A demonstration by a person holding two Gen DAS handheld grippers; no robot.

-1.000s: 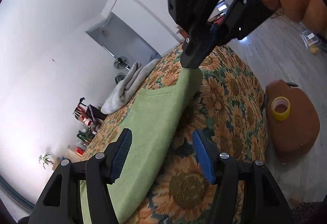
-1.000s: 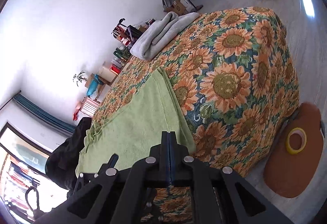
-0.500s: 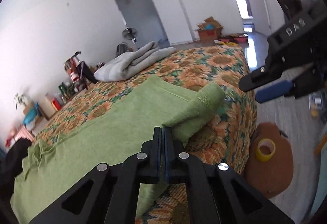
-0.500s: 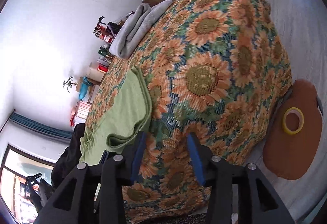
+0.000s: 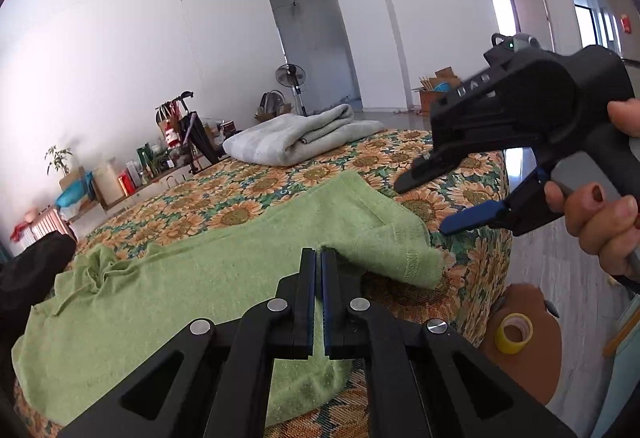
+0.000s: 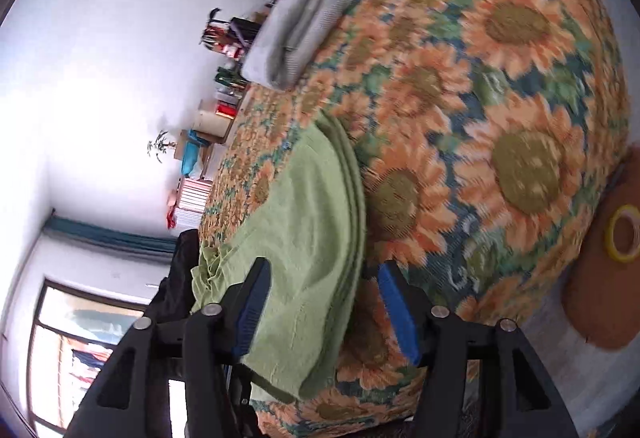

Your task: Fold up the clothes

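Observation:
A green garment point(image 5: 208, 270) lies lengthwise on the sunflower-print table cover point(image 5: 280, 182). My left gripper point(image 5: 318, 258) is shut on the garment's near edge, and the cloth beside it is lifted into a rolled fold point(image 5: 400, 246). My right gripper point(image 5: 424, 206) is open and empty, held in a hand just right of that fold. In the right wrist view the right gripper point(image 6: 324, 302) is open with the green garment point(image 6: 308, 238) between and beyond its fingers, not pinched.
A folded grey towel point(image 5: 304, 136) lies at the far end of the table. A brown stool point(image 5: 528, 338) with a yellow tape roll point(image 5: 514, 332) stands on the floor at the right. Shelves with clutter point(image 5: 120, 174) line the left wall.
My left gripper went from open to shut on the green garment's edge. My right gripper let go of the garment, opened and drew back to the right.

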